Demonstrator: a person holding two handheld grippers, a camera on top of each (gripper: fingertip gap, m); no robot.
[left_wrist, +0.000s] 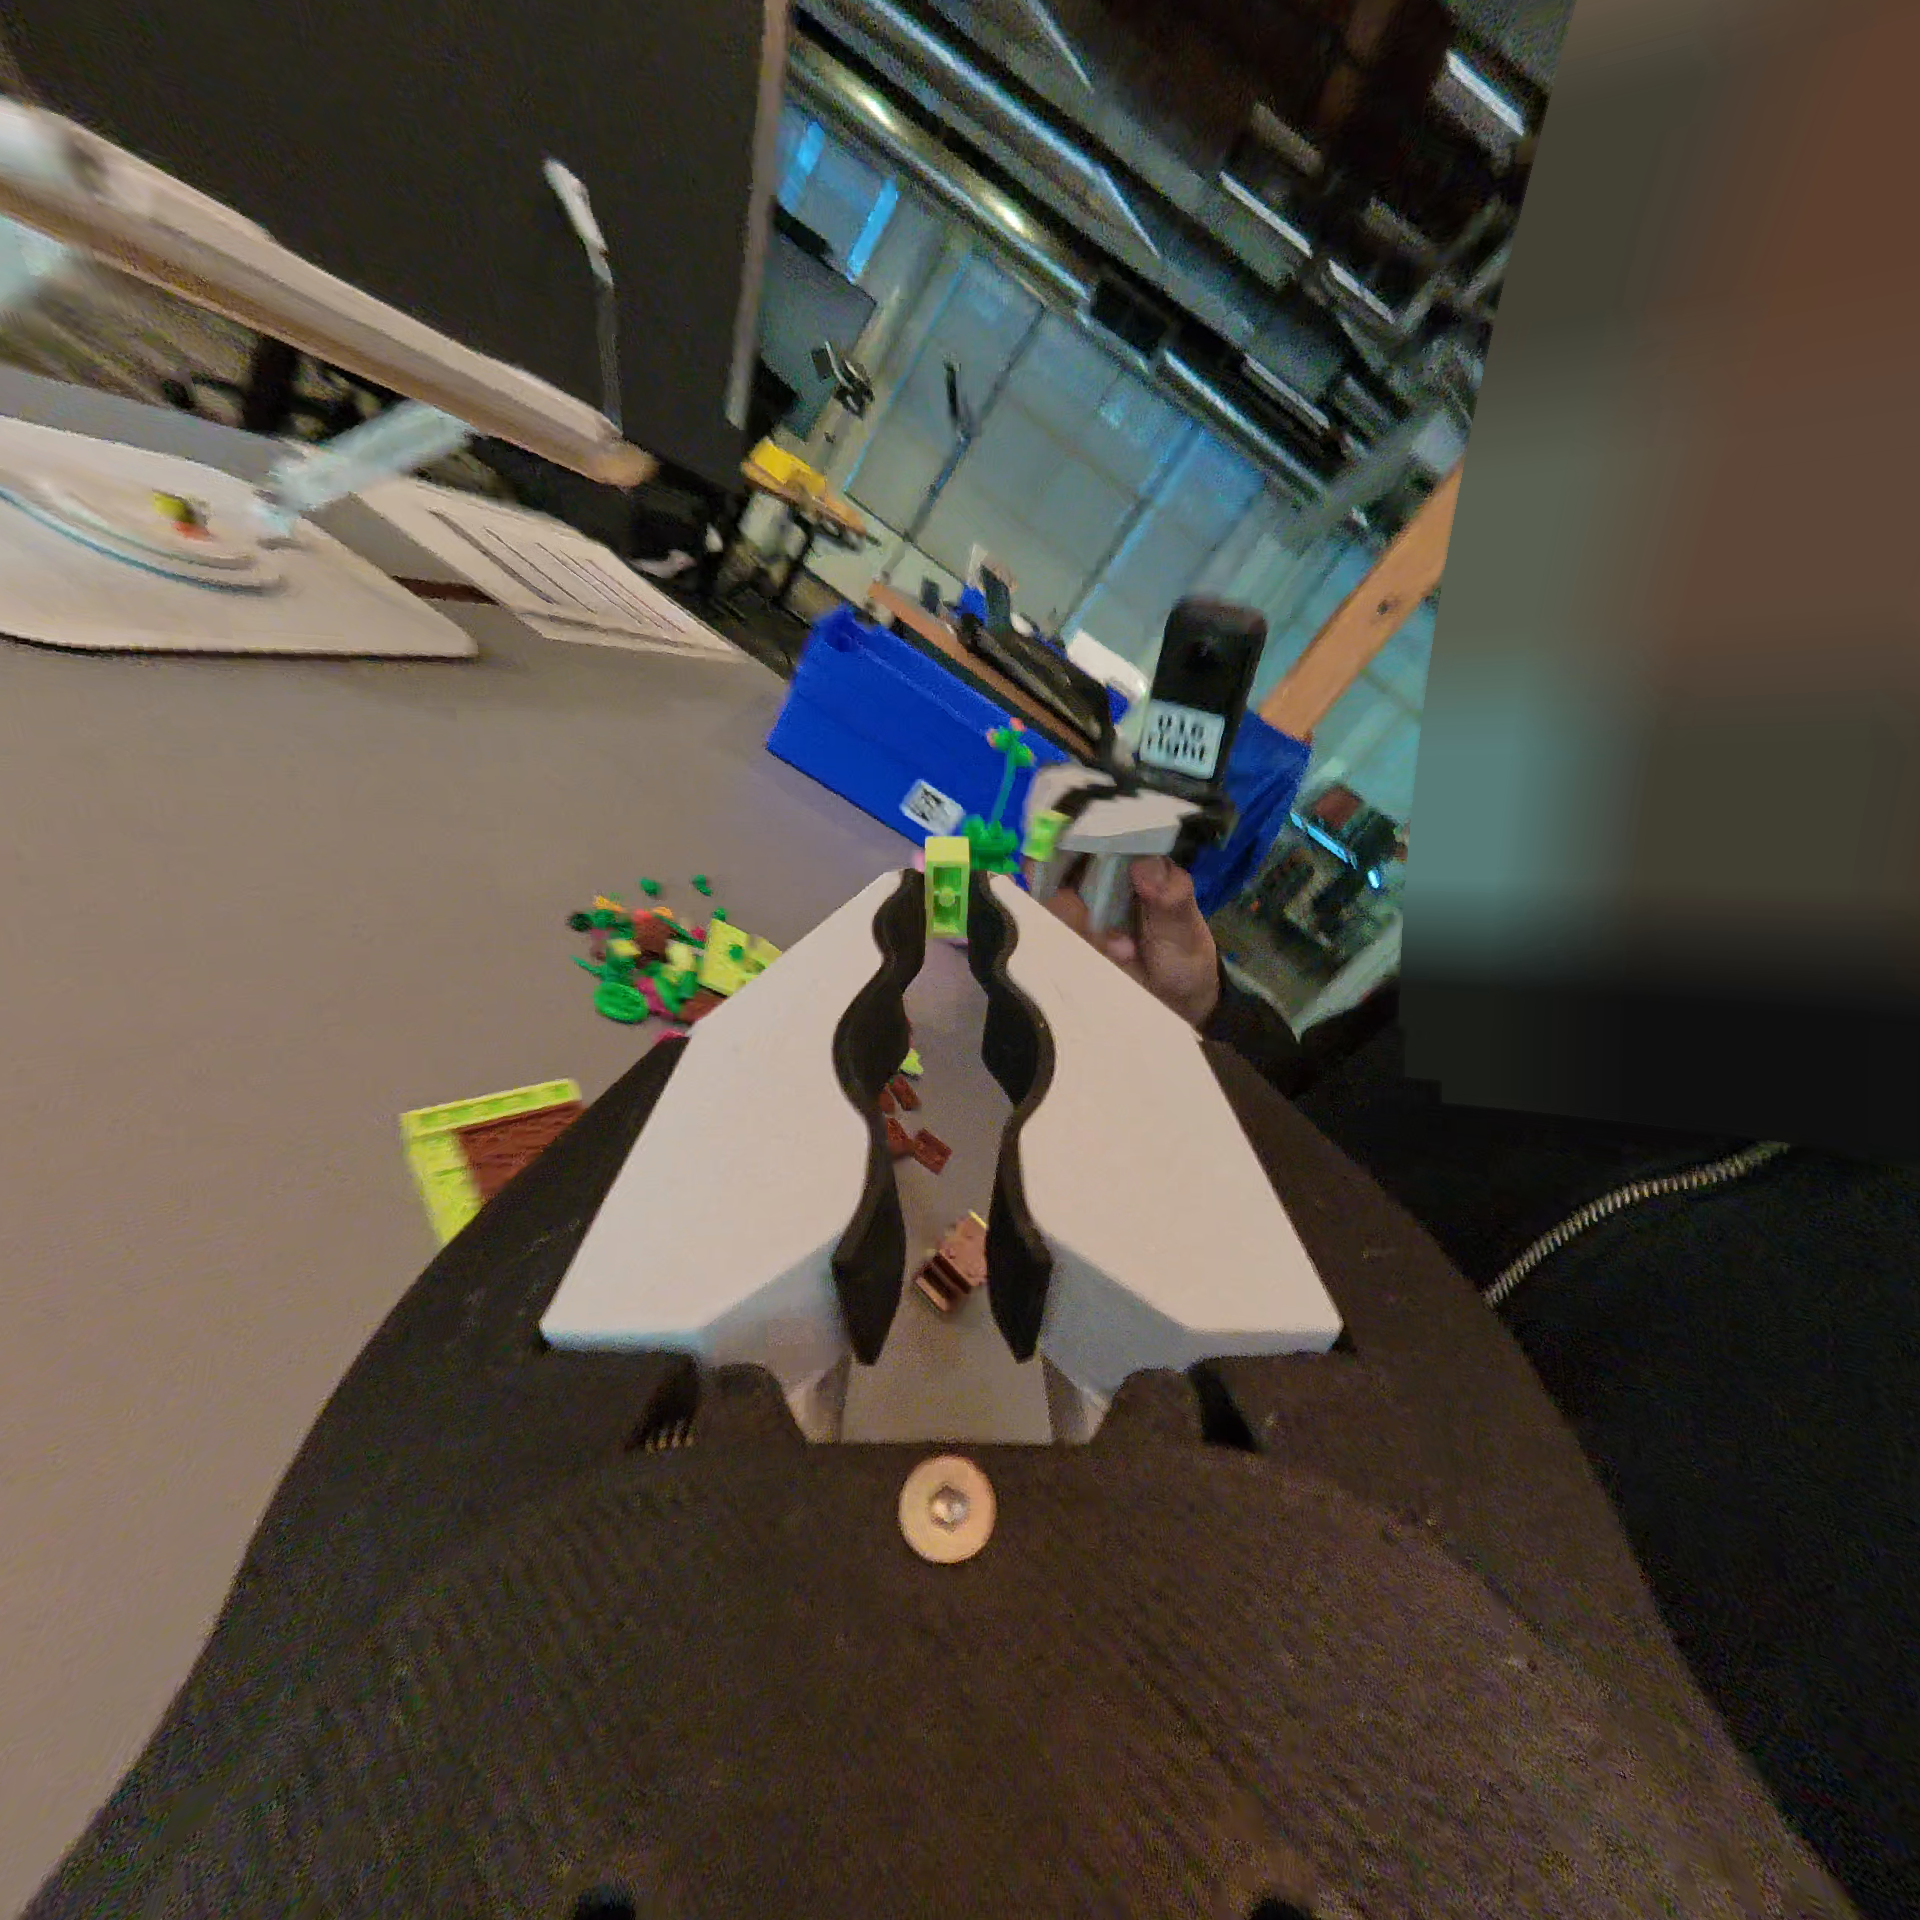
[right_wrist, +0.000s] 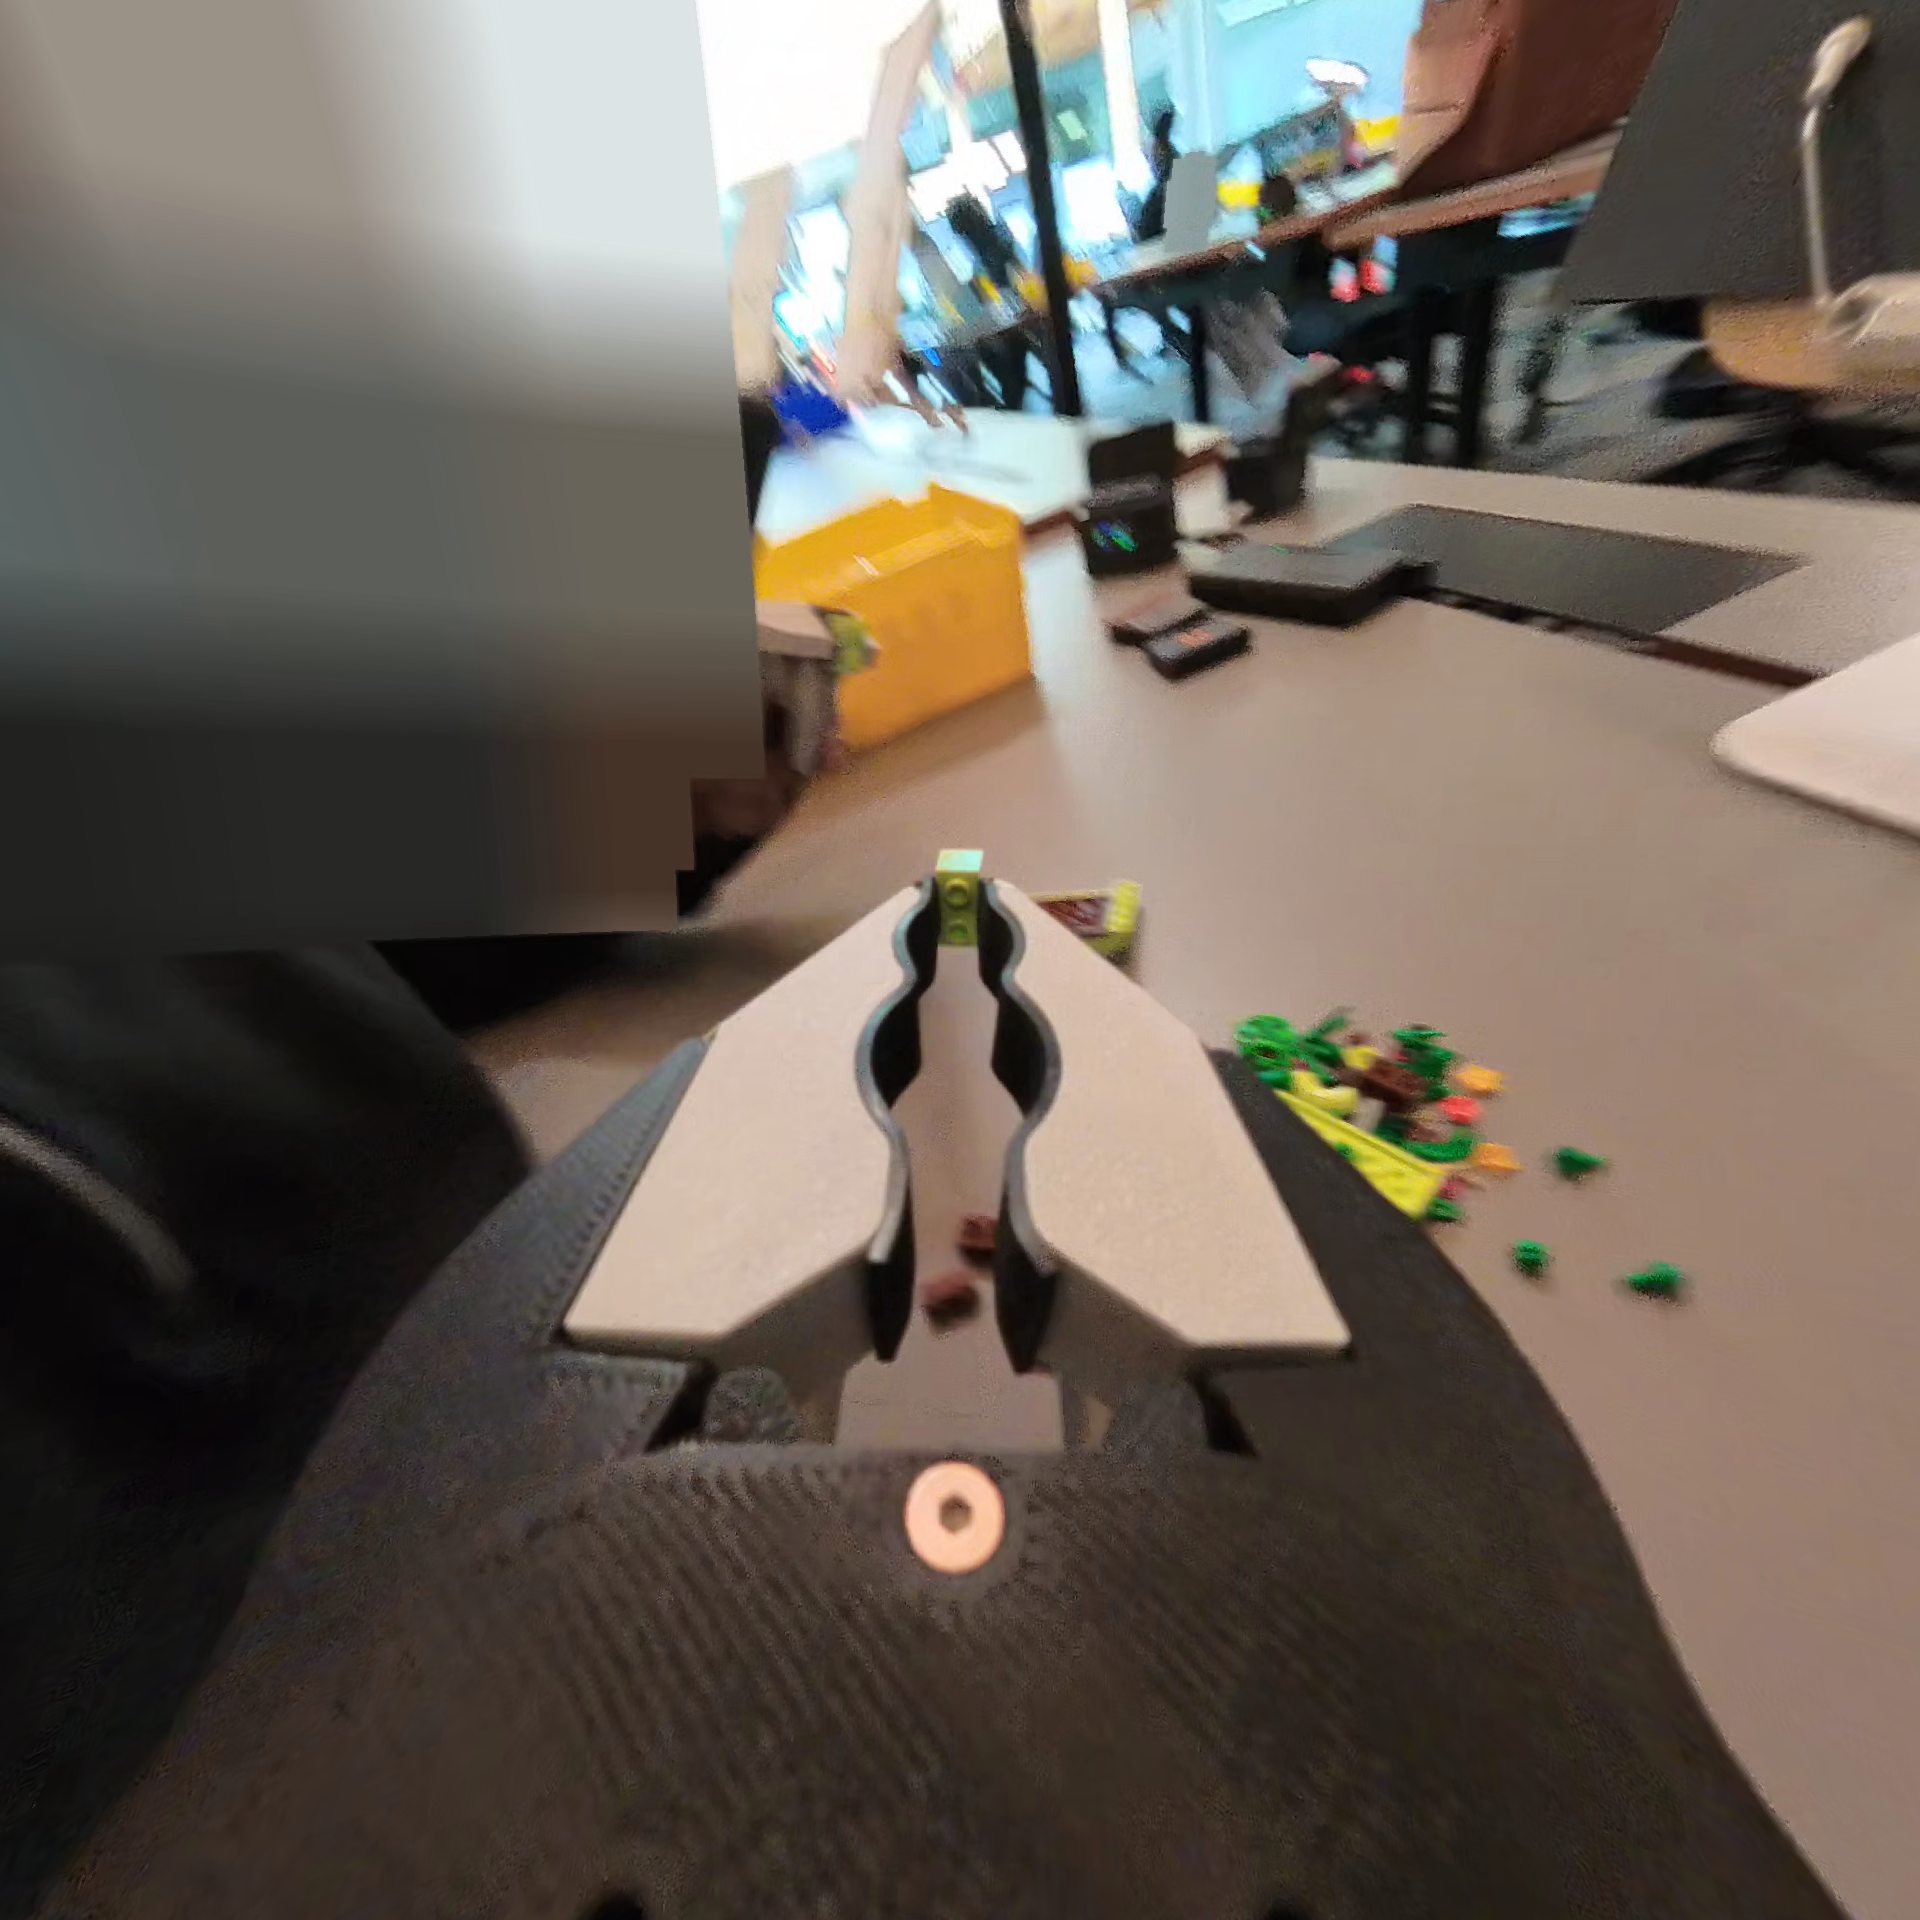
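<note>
Left gripper: black ridged mount nearest the lens, grey wedge fingers with black wavy pads; left gripper (left_wrist: 948, 896) is pinched at the tips on a small lime-green studded plastic brick (left_wrist: 947, 888), raised above the table.
Left brick: sits upright between the very fingertips, its studded face toward the camera, its top just proud of the tips.
Right gripper: same build; right gripper (right_wrist: 958, 902) is clamped at the tips on a second small lime-green studded brick (right_wrist: 957, 896), also held off the table.
Right brick: gripped at the foremost end of the pads, its top projecting beyond the tips.
Grippers relative to each other: in the left wrist view the right gripper shows just beyond and right of the left brick, held by a hand (left_wrist: 1169, 935) and carrying a black camera (left_wrist: 1200, 686).
Table: grey flat tabletop (left_wrist: 260, 883) beneath both grippers.
Loose pile: green, brown, pink and lime small plastic pieces (left_wrist: 665, 951) on the table, left of the left brick and lower.
Plate: lime-and-brown square studded plate (left_wrist: 488, 1143) on the table, nearer than the pile.
Brown pieces: small brown bricks (left_wrist: 951, 1262) on the table, seen through the gap between the left pads.
Bins: blue plastic bin (left_wrist: 883, 727) beyond the left brick; yellow plastic bin (right_wrist: 914, 613) beyond the right brick.
</note>
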